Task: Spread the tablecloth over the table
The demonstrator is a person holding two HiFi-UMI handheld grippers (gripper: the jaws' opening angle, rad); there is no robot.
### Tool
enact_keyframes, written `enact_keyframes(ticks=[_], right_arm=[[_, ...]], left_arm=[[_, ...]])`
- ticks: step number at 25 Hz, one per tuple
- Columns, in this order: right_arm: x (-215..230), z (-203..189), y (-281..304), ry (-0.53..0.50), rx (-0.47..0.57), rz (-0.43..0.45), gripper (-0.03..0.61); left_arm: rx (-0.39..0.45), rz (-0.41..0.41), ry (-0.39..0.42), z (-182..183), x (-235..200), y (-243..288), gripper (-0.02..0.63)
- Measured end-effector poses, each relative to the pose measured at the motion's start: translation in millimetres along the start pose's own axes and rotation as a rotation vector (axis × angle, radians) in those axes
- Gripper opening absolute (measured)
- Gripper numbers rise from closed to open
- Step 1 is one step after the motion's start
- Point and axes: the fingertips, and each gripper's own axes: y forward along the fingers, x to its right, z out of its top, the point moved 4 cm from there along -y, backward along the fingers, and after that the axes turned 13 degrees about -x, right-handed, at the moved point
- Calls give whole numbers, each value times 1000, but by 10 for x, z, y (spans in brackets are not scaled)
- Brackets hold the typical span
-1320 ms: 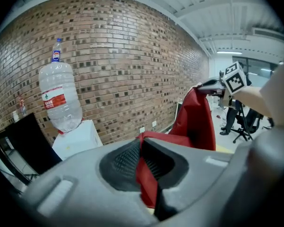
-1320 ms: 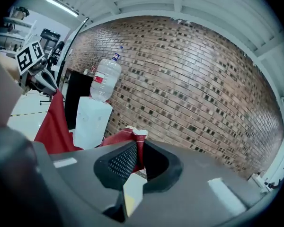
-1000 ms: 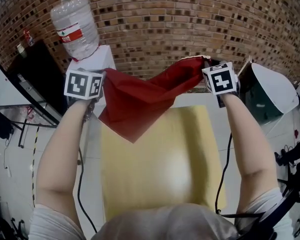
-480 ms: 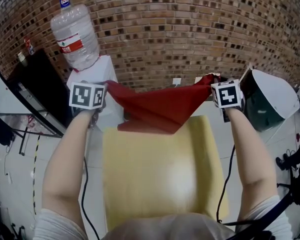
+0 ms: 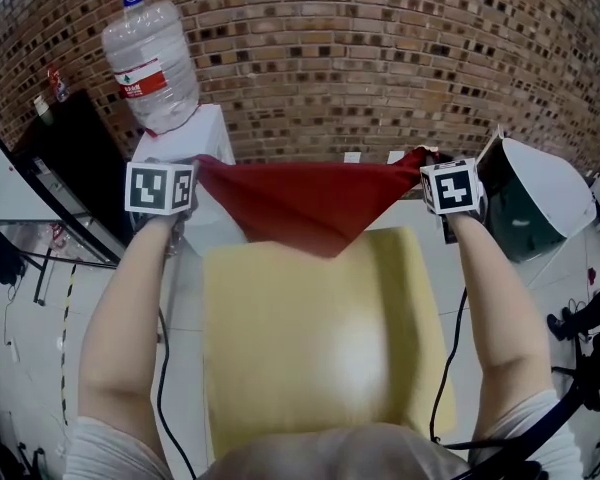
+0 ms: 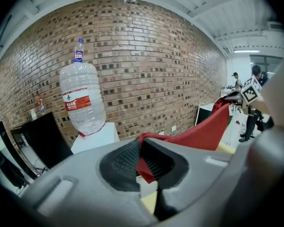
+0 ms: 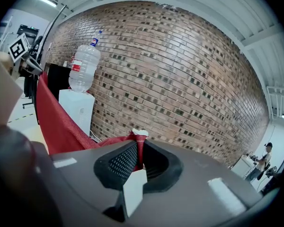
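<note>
While the dark-speckled red brick wall [image 5: 380, 58] rose beyond both pairs of fingers, the pale yellow rectangular worktop [image 5: 310, 348] lay below and behind them, most of its top uncovered. Between the two pairs of fingers hung the red fabric tablecloth [image 5: 300, 203], stretched in the air from one to the other. Its lower fold drooped to a point over the worktop's far edge; whether it touched there could not be told. Beyond the left fingers stood a large clear plastic water bottle [image 5: 152, 63], upended on a white dispenser cabinet [image 5: 195, 133]. The left gripper [image 6: 141, 150] had its fingers [image 6: 123, 162] nearly together, pinching one corner of the cloth between the ribbed black pads. The right gripper [image 7: 138, 148] likewise had its fingers [image 7: 120, 162] narrowed onto the opposite corner, with a small white tag [image 7: 140, 133] sticking up just above them.
</note>
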Motion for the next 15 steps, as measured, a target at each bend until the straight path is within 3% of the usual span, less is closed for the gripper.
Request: enact_keyframes(ticks=[5,15], right_arm=[[-140,-70,54,21,-39,23,15],[-450,-489,449,7,-153,43,15]], left_arm=[[-10,9,-15,-179,-67,-13,20],[-118,-29,-91,-834,-143,435,20]])
